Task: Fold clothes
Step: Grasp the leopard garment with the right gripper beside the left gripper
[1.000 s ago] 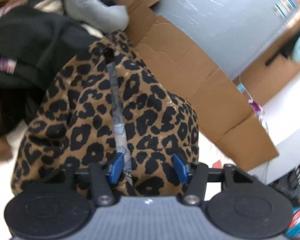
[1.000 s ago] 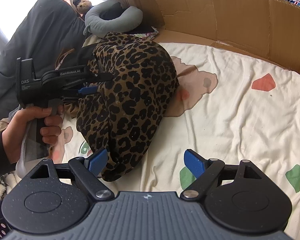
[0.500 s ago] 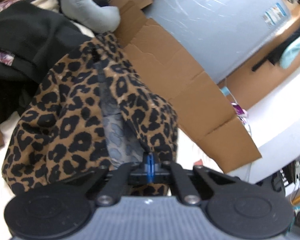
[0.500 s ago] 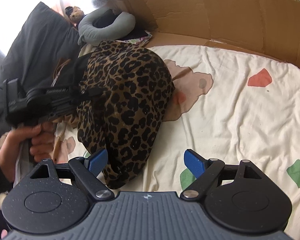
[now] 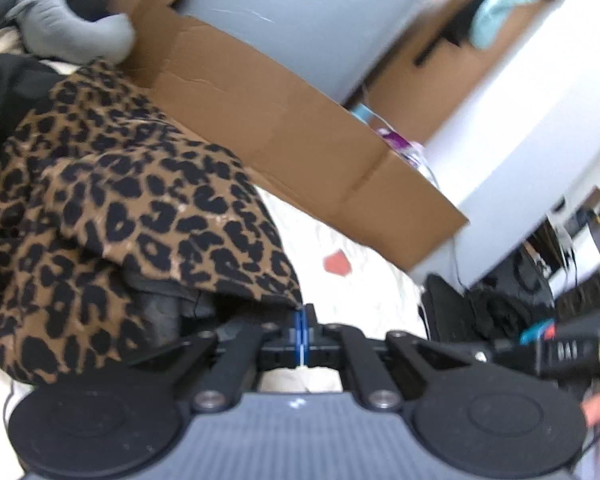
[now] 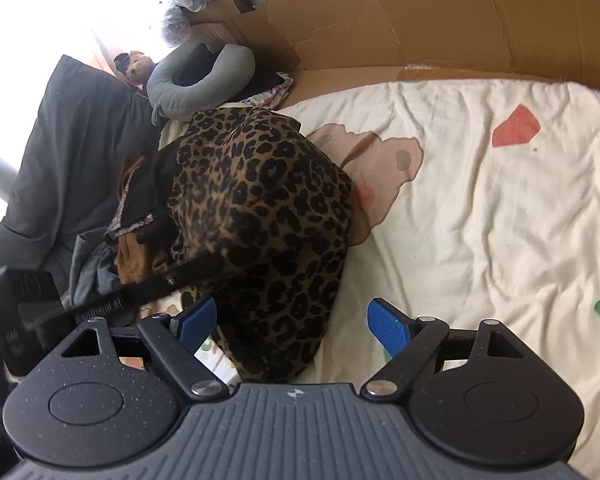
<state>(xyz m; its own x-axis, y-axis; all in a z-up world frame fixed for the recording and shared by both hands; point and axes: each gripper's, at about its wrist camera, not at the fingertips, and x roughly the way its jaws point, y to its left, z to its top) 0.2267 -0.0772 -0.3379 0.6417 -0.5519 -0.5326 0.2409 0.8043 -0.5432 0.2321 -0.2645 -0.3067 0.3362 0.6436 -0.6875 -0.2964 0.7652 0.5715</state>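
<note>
A leopard-print garment (image 6: 260, 208) lies bunched on the cream bedsheet (image 6: 480, 220), left of centre in the right wrist view. In the left wrist view the same garment (image 5: 120, 200) fills the left half, and its lower edge runs into my left gripper (image 5: 302, 326), whose blue pads are pressed together on that edge. From the right wrist view the left gripper (image 6: 214, 259) reaches in from the left, its tips buried in the cloth. My right gripper (image 6: 292, 324) stands open just above the garment's near end, pads apart and not pressing on the cloth.
A cardboard wall (image 6: 420, 20) runs along the far side of the bed. A grey neck pillow (image 6: 204, 76) and a dark pile of clothes (image 6: 72, 140) sit behind and left of the garment. Bare sheet spreads to the right.
My left gripper went from open around a fold to shut on the garment's edge, then moved with it, lifting that edge off the sheet. The right gripper stayed open and only rolled.
</note>
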